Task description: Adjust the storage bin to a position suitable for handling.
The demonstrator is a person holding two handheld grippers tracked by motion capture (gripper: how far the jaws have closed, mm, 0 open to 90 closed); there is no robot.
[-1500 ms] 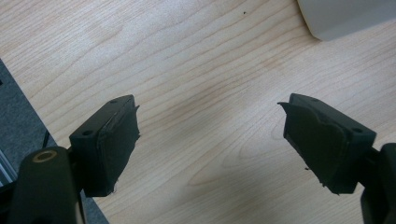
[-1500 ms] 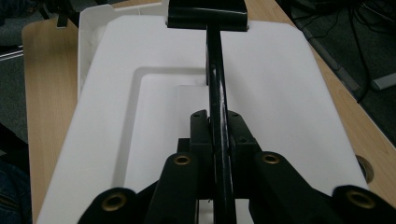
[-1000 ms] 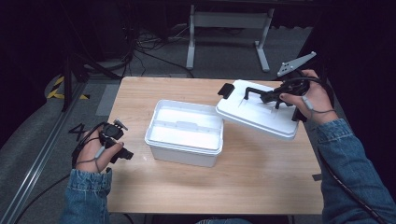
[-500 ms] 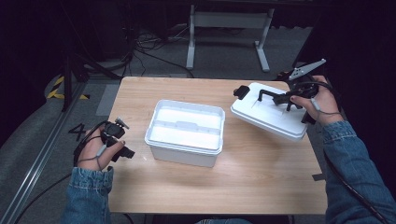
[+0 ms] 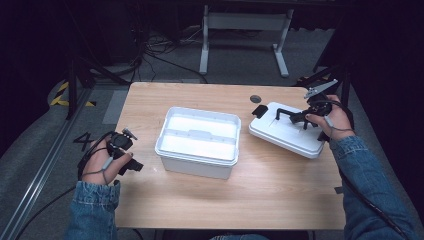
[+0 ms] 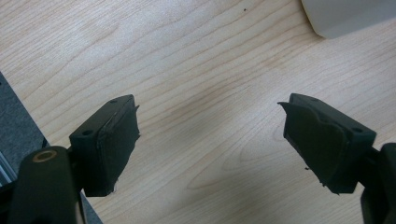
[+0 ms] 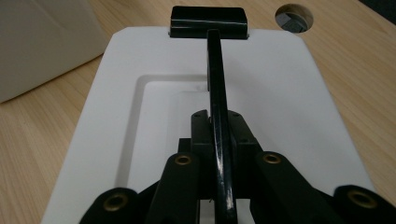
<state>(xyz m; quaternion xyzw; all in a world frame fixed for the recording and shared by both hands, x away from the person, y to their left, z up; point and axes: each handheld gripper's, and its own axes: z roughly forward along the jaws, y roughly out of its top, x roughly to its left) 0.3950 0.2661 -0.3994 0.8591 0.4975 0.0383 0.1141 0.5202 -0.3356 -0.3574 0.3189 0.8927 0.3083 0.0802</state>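
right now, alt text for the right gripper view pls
The right gripper has its fingers shut on the black handle of a white lid, over a wooden table. A white bin stands at upper left.

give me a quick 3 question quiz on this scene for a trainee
1. True or false: the right gripper is clamped on the black handle of the white lid.
2. Where is the lid relative to the white box in the high view? A) on top of it B) to its right, on the table C) to its left
3. Fill in: the left gripper has its jaws ____, with bare wood between them.

Key
1. True: both pads press the handle bar from either side.
2. B: the box stands uncovered at mid-table, the lid apart from it.
3. Open.
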